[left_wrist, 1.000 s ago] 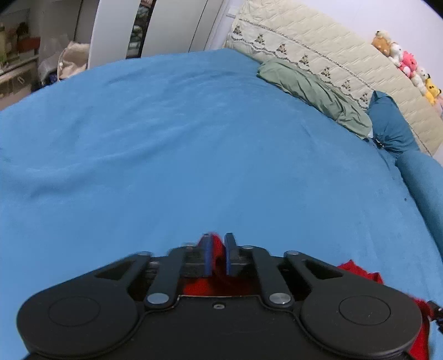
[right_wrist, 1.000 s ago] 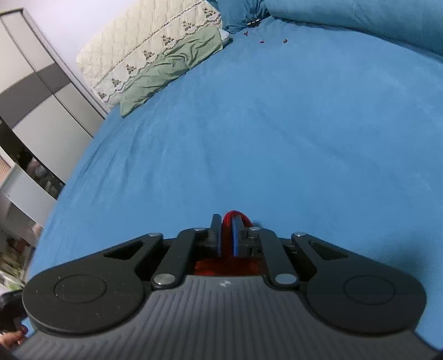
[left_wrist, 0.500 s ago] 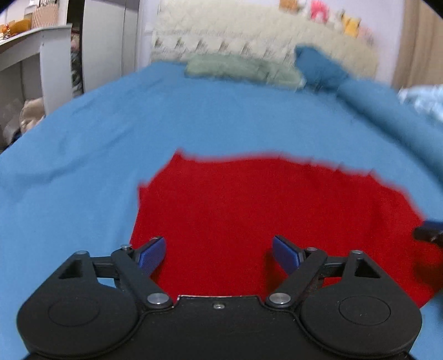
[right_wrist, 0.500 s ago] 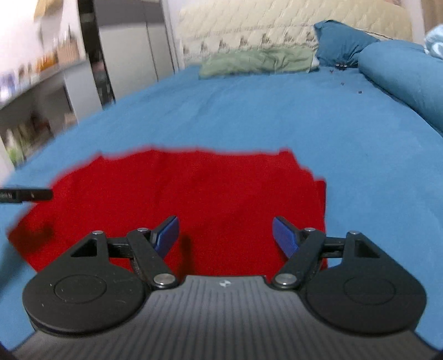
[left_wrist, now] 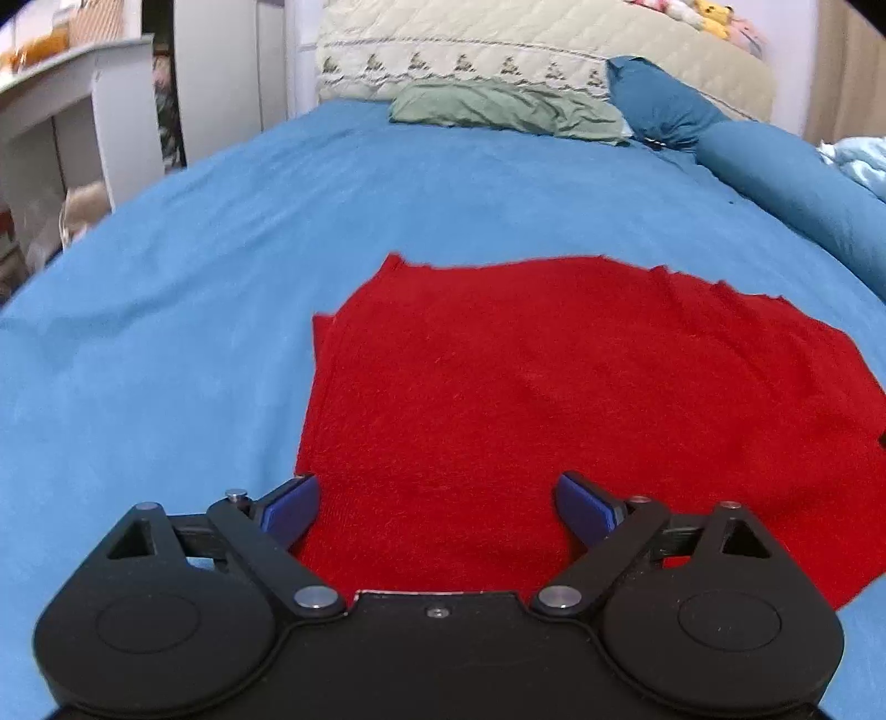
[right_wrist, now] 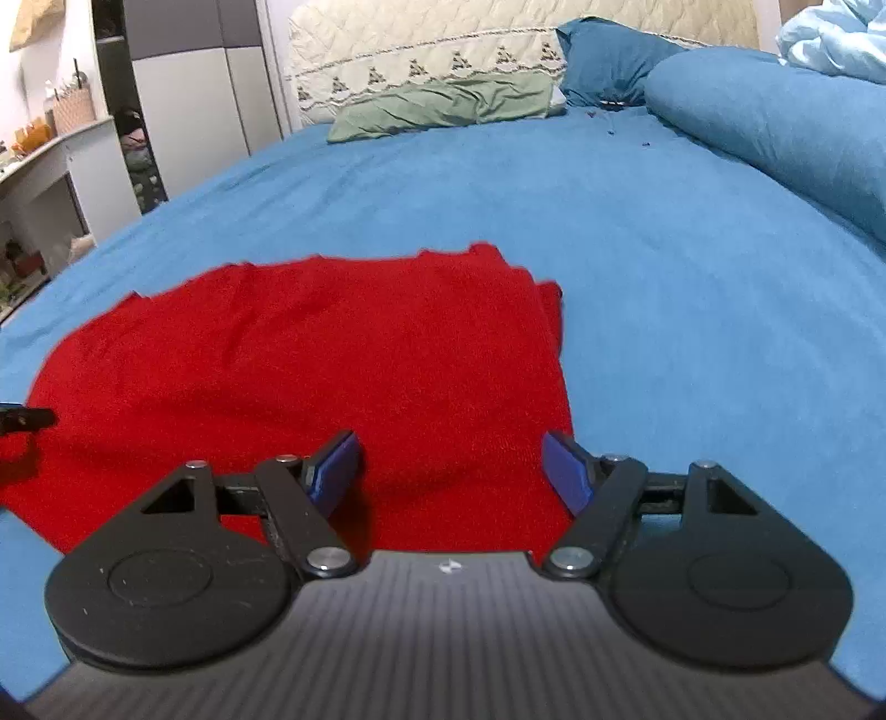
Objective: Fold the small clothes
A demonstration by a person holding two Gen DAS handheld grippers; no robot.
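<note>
A red cloth [left_wrist: 554, 399] lies spread flat on the blue bed [left_wrist: 194, 310], folded over with a doubled edge along its left side. My left gripper [left_wrist: 437, 490] hovers over the cloth's near left corner; its jaws are opening and nothing is between the blue pads [left_wrist: 290, 507]. In the right wrist view the same red cloth [right_wrist: 332, 354] fills the lower left. My right gripper [right_wrist: 448, 443] stands open over its near right corner, holding nothing. A dark tip of the left gripper [right_wrist: 25, 418] pokes in at the left edge.
A green pillow [left_wrist: 509, 108] and a dark blue pillow [left_wrist: 659, 102] lie by the quilted cream headboard [left_wrist: 498, 50]. A rolled blue duvet [right_wrist: 775, 122] runs along the bed's right side. White shelves [left_wrist: 72, 111] and a wardrobe [right_wrist: 194, 83] stand left of the bed.
Both grippers were shut on red cloth a second ago; they have let go, opened wide, rolled level and drawn back, and the cloth now lies flat on the bed.
</note>
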